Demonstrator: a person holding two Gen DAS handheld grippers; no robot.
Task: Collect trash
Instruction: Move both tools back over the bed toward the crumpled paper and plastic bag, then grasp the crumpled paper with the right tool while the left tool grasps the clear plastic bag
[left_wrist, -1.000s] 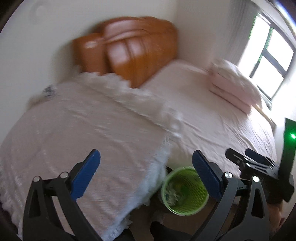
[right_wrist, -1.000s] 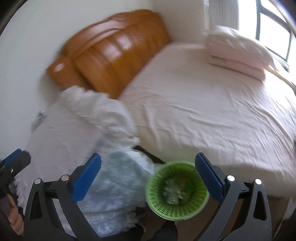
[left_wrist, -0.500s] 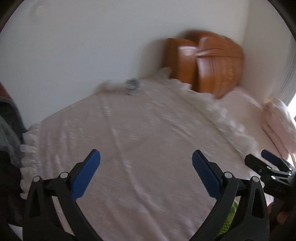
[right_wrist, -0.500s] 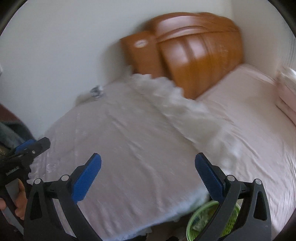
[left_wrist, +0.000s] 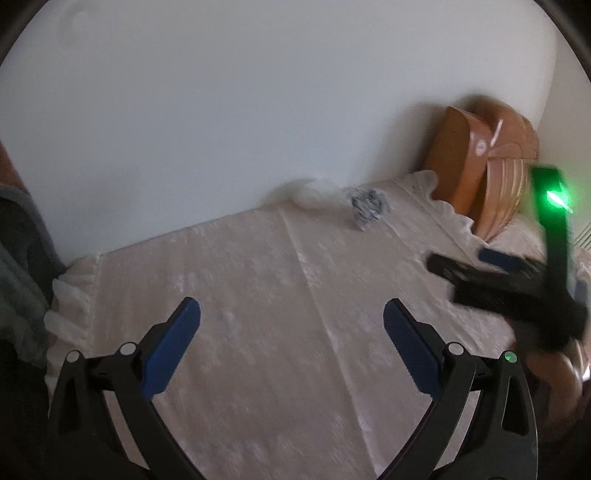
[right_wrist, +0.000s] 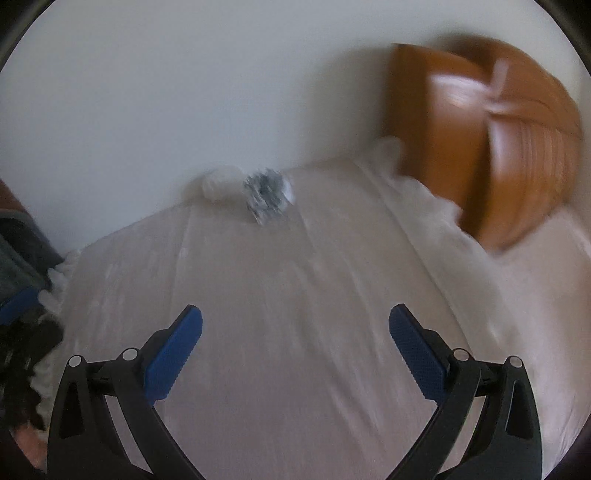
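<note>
A crumpled grey-and-white piece of trash (left_wrist: 367, 206) lies at the far edge of the white lace cloth, by the wall; it also shows in the right wrist view (right_wrist: 266, 195). A white crumpled wad (right_wrist: 219, 183) lies just left of it (left_wrist: 306, 192). My left gripper (left_wrist: 291, 325) is open and empty above the cloth. My right gripper (right_wrist: 295, 332) is open and empty, well short of the trash; it also shows at the right of the left wrist view (left_wrist: 491, 266). Both views are blurred.
The white lace cloth (left_wrist: 258, 302) covers a table against a white wall. An orange wooden headboard (right_wrist: 491, 147) stands at the right, with pink bed linen (right_wrist: 546, 266) below it. Dark grey fabric (left_wrist: 18, 251) is at the left edge.
Both views have swung left from the bed and the green bin to the cloth-covered table. The bin has left view. The trash by the wall now sits nearer the centre. Both grippers stay open.
</note>
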